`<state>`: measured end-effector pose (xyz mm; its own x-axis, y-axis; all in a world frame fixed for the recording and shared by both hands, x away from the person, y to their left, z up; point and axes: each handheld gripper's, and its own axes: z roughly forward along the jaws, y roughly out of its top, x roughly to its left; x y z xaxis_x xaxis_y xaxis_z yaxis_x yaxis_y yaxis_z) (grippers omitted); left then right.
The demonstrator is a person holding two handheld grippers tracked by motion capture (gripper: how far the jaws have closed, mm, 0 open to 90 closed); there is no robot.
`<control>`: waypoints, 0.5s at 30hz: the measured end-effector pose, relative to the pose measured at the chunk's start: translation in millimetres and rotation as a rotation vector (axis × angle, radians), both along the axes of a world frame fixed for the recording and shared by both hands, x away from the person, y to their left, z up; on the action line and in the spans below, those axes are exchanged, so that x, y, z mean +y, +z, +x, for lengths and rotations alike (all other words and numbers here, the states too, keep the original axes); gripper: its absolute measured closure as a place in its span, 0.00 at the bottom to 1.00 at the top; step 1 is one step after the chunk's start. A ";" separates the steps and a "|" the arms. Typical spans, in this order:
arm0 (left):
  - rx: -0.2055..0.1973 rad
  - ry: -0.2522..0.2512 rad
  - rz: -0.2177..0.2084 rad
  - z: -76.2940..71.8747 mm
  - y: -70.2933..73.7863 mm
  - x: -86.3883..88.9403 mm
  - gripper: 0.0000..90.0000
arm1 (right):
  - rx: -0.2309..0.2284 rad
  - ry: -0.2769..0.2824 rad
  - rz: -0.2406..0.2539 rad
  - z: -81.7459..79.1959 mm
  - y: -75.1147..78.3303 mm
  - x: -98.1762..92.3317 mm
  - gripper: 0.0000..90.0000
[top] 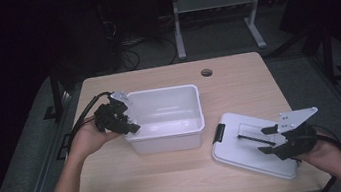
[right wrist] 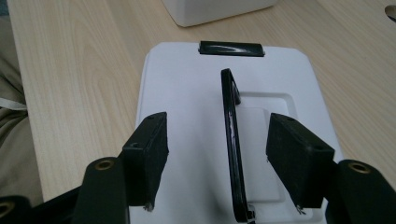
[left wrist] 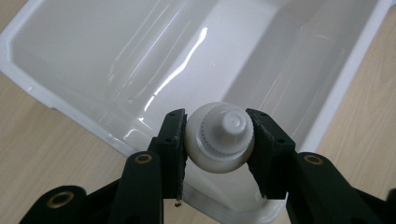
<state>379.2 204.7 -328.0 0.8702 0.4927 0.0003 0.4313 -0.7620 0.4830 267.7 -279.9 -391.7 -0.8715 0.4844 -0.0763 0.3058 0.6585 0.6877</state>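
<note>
A white plastic bin (top: 165, 144) stands at the middle of the wooden table. My left gripper (top: 129, 124) hangs over the bin's left rim, shut on a small white bottle (left wrist: 219, 142) with a ridged cap that points at the camera. In the left gripper view the bottle sits above the bin's inside (left wrist: 140, 56), with my left gripper (left wrist: 218, 140) squeezing it from both sides. The bin's white lid (top: 236, 150) lies flat at the right. My right gripper (top: 265, 139) is open above the lid (right wrist: 187, 93). The lid's black handle (right wrist: 231, 126) stands up between the right gripper's (right wrist: 219, 140) pads, untouched.
A black latch (top: 220, 133) sits on the lid's edge nearest the bin (right wrist: 231, 48). A round cable hole (top: 206, 72) is in the table's far side. Bare tabletop lies in front of the bin. A desk frame stands on the floor beyond the table.
</note>
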 end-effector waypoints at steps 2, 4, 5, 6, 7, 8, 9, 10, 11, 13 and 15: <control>0.003 0.003 0.007 1.0 -3.2 -0.7 0.66 | -0.004 0.004 -0.003 0.3 0.6 -1.3 0.42; 0.007 0.007 0.006 1.3 -4.2 -0.9 0.66 | -0.002 0.001 -0.002 -0.1 1.1 -1.6 0.42; 0.011 0.007 0.003 1.9 -5.2 -0.9 0.66 | 0.001 -0.002 -0.001 -0.6 1.6 -1.8 0.42; 0.009 0.006 0.007 2.5 -5.7 -1.1 0.66 | 0.000 -0.003 -0.001 -0.7 1.8 -2.2 0.42; 0.010 0.010 0.011 2.7 -6.9 -2.0 0.66 | -0.003 -0.003 -0.001 -0.7 1.8 -2.4 0.42; 0.013 0.008 0.014 3.1 -7.4 -2.7 0.66 | -0.003 -0.002 -0.001 -0.8 1.8 -2.6 0.42; 0.012 0.007 0.015 3.3 -8.0 -3.3 0.66 | -0.003 -0.001 -0.001 -0.9 1.8 -2.7 0.42; 0.011 0.005 0.017 3.4 -8.5 -4.2 0.66 | -0.005 0.001 -0.001 -0.8 1.5 -2.9 0.42; 0.012 0.007 0.017 3.5 -9.2 -5.3 0.66 | -0.004 0.001 -0.001 -0.9 1.4 -2.9 0.42; 0.011 0.003 0.023 4.6 -10.1 -6.2 0.66 | -0.003 0.001 0.001 -1.1 1.1 -2.9 0.42; 0.013 0.006 0.026 5.3 -11.8 -6.9 0.66 | -0.003 0.000 0.002 -1.3 1.1 -3.2 0.42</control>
